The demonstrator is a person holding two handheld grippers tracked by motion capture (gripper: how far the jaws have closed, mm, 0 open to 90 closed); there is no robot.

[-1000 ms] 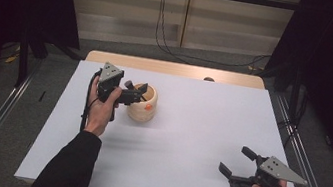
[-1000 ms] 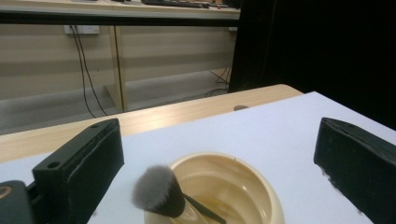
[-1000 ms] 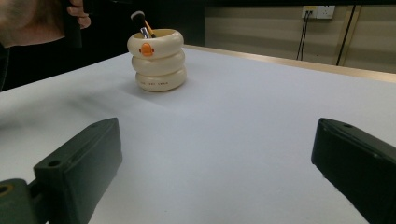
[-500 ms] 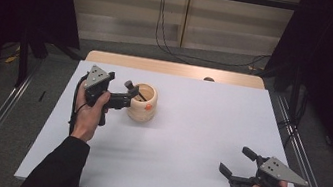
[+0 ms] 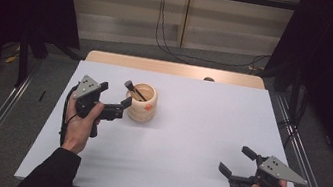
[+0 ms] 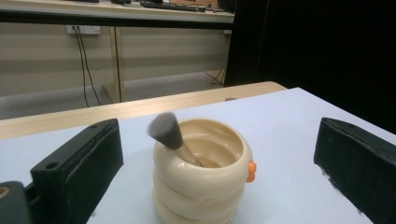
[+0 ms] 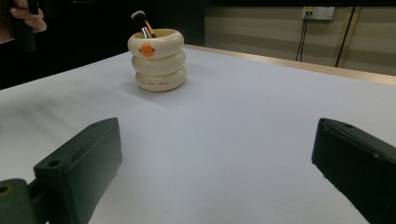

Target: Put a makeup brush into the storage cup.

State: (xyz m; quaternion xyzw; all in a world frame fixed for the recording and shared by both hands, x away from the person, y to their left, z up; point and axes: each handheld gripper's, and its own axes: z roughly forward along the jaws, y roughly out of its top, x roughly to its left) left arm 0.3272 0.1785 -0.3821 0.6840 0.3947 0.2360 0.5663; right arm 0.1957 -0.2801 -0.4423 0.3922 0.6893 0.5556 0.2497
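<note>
Left tool (image 5: 125,103), jaws wide, sits beside cup (image 5: 142,104) w/ brush (image 5: 133,89); brush looks light, bristles soft, so grip stiff handle; right tool (image 5: 235,160) wide, idle.

Black two-jaw left gripper (image 5: 125,102) and right gripper (image 5: 235,160), each topped by a grey three-cornered plate; black cables trailing; dark sleeves.

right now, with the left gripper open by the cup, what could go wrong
1. The brush leans on the rim of the cup, its head outside. A jaw of the left gripper might catch it and flip it out.
2. The cup stands free on the table. A side nudge may slide or tip it.
</note>
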